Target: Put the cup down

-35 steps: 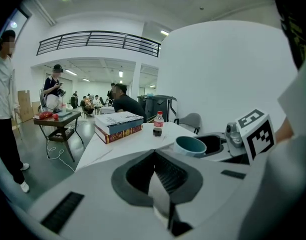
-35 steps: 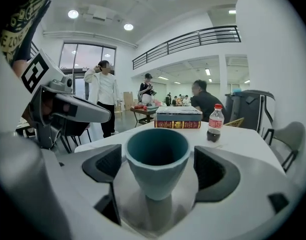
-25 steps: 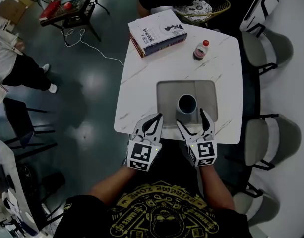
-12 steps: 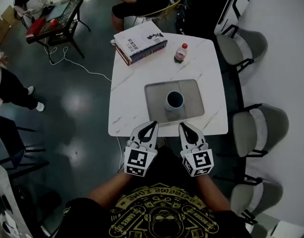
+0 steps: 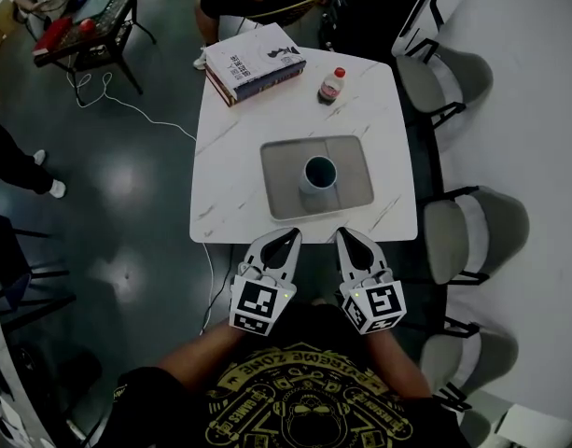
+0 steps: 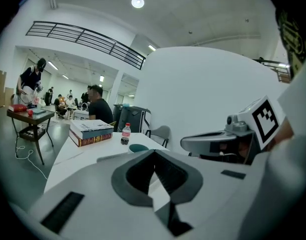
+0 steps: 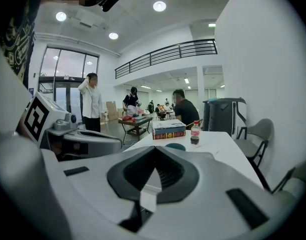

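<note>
White tabletop (image 5: 230,157) carries a grey tray (image 5: 349,157) with the cup (image 5: 318,173) upright in it, straight ahead of the left gripper (image 5: 290,237) and right gripper (image 5: 345,237), both empty, fingers pressed together, about equally near.

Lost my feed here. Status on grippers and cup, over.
Left gripper shut, empty; right gripper shut, empty. Cup upright on tray, untouched. Nothing in the way.

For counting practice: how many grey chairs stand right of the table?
3: far chair by the table's far corner, middle chair by its near corner, near chair beside the person. Others may be hidden.
</note>
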A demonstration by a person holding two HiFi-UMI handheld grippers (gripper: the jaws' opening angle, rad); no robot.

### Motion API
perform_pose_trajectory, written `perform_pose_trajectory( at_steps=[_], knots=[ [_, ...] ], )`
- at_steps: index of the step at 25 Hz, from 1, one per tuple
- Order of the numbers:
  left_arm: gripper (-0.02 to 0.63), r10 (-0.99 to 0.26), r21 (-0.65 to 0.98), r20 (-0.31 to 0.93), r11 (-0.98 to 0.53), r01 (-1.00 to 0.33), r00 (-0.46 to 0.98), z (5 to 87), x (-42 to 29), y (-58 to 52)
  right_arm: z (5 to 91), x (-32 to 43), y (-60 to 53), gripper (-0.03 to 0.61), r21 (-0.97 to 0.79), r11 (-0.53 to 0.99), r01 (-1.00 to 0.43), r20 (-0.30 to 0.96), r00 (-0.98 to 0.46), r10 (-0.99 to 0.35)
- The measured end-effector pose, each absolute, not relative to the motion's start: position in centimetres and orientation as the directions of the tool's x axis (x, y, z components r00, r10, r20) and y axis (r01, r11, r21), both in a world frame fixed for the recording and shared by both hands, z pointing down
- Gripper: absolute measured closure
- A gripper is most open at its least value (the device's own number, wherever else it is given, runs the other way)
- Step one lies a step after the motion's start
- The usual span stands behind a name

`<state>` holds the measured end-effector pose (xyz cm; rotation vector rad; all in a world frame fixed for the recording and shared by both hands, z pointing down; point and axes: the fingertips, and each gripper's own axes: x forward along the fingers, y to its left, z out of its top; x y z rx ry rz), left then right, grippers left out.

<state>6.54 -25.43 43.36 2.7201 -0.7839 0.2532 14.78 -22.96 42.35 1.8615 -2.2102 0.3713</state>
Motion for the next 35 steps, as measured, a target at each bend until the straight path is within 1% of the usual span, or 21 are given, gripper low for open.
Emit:
perform_pose_trajectory(
  at_steps=[8,17,26,31,35],
  knots=[
    [0.606,-0.441,0.217,0.254,-0.841,-0.495,0.861,43.0,9.7,-21.4,42.4,17.7,-18.9,0.572,-0.067,0.105,-0.992,0.312,-0.121,-0.942],
    [0.606,-0.364,0.192,0.237,-0.891,-0.411,0.901,41.4,16.3,-13.8,41.3,24.0,-10.6,0.572,-0.042,0.008,-0.999,0.272,-0.02,-0.962],
    [0.606,-0.3,0.188,0.217,-0.921,-0.341,0.929,39.8,23.7,-3.0,39.6,29.6,0.3,0.572,0.005,-0.021,-1.0,0.229,0.021,-0.973],
    [0.606,-0.286,0.192,0.216,-0.925,-0.328,0.933,39.8,27.0,3.9,39.1,33.1,7.7,0.572,0.021,-0.069,-0.997,0.239,0.072,-0.968],
    [0.606,-0.287,0.189,0.23,-0.924,-0.332,0.93,40.5,28.7,9.0,39.4,34.5,13.1,0.572,0.013,-0.047,-0.999,0.225,0.049,-0.973]
  ],
)
